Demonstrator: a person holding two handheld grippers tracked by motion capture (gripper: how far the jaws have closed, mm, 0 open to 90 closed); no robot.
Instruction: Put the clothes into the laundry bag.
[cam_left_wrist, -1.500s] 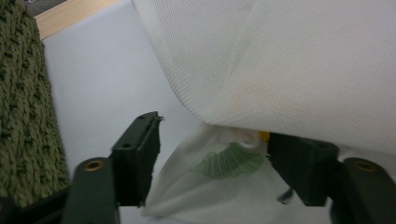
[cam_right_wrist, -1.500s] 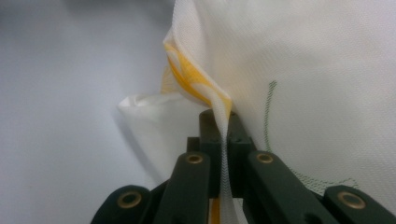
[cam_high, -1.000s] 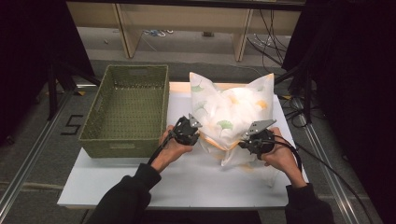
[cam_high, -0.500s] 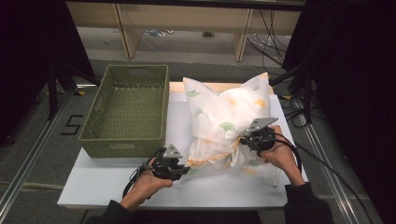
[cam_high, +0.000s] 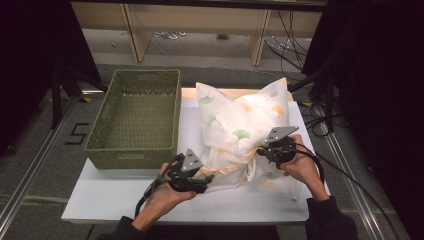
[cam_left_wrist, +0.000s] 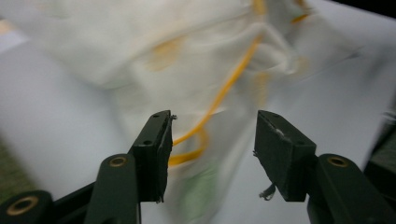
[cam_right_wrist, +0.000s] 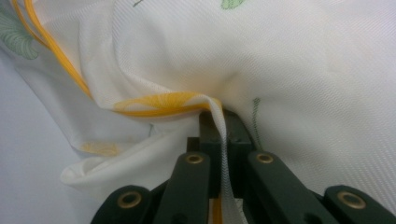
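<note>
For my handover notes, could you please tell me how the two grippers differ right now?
The left gripper has just been opening and its jaws stand apart, nothing pinched; the right gripper is shut on the pillowcase. The left sits at the pillowcase's near left corner, the right at its right side. Both are hand-held, black, and face the fabric.
</note>
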